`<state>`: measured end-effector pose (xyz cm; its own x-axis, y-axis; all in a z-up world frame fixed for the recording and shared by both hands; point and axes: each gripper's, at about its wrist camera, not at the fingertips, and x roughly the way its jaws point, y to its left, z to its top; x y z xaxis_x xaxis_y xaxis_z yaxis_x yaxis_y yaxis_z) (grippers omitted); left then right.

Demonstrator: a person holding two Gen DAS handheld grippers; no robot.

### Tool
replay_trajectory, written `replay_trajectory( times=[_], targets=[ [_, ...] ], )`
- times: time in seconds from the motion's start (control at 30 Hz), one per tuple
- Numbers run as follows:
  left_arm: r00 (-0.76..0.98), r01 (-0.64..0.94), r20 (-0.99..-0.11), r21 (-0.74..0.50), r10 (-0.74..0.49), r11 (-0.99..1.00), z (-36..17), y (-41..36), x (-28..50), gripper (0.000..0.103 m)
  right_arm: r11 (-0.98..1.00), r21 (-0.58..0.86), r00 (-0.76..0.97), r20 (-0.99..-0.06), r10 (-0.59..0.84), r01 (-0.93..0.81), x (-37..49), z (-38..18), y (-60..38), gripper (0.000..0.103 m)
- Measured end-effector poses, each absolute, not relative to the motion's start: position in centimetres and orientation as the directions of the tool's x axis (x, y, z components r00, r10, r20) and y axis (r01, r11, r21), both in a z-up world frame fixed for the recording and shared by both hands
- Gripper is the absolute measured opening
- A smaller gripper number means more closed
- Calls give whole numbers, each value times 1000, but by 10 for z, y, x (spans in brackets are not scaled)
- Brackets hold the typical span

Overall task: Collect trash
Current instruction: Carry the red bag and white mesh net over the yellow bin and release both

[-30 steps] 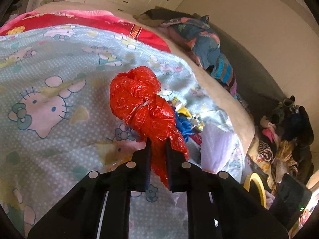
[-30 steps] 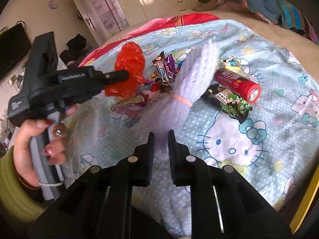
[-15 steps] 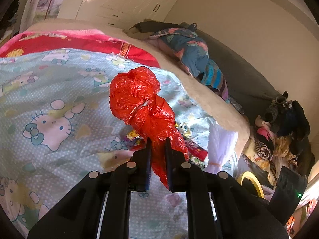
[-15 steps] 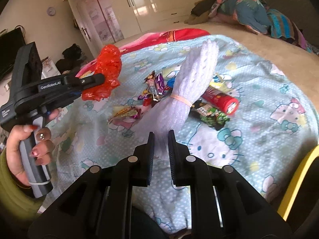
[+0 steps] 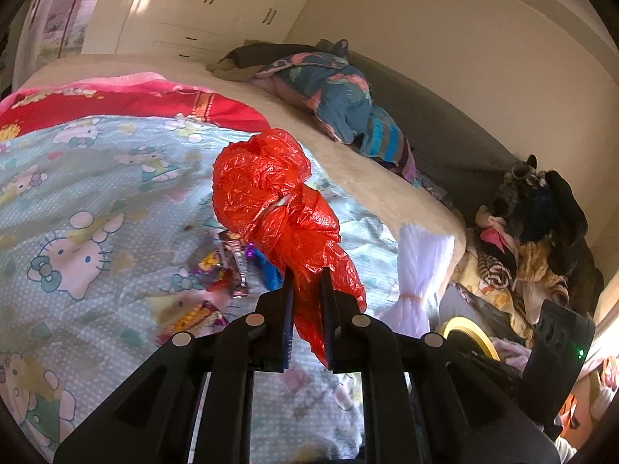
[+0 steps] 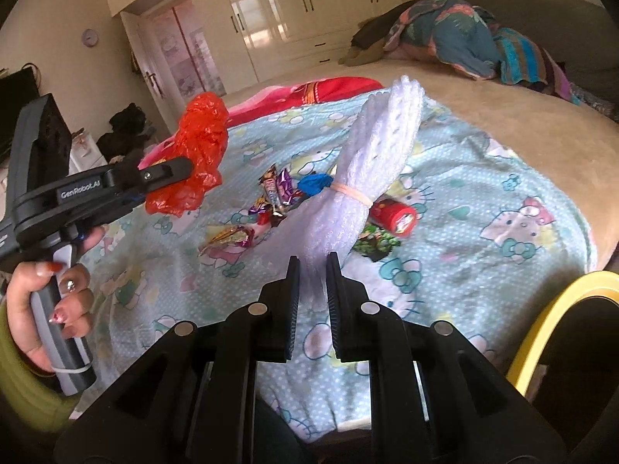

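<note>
The left hand-held gripper (image 5: 305,290) pinches a crumpled red plastic bag (image 5: 271,201); the right hand-held gripper (image 6: 312,270) pinches a white banded foam-net bundle (image 6: 371,170). Shiny candy wrappers (image 6: 276,193) remain on the bed (image 6: 503,123).

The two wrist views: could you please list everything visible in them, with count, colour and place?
red plastic bag: one, red, tied, held above the bed
white foam net bundle: one, white, banded, held above the bed
snack wrappers: several, purple, gold and blue, mid-blanket
red can: one, red, lying behind the bundle
green packet: one, green-black, beside the can
blanket: one, light blue, cartoon print, over the bed
yellow-rimmed bin: one, at the bed's near edge
clothes pile: one, blue-patterned, far side
left gripper: black, jaws shut on the bag
right gripper: black, jaws shut on the bundle
hand: one, holding the left gripper's handle
</note>
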<state>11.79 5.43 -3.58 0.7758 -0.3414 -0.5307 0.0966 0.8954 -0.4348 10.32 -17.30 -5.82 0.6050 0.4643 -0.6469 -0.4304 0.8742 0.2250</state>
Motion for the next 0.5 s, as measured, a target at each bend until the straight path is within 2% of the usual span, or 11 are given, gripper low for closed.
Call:
replay_trajectory(
  times=[0.5],
  targets=[
    [755,196,-528,-383,-388,903,-24,16,108,12,911,197,676,-618,402,-362,92,-39,-208,9]
  ],
)
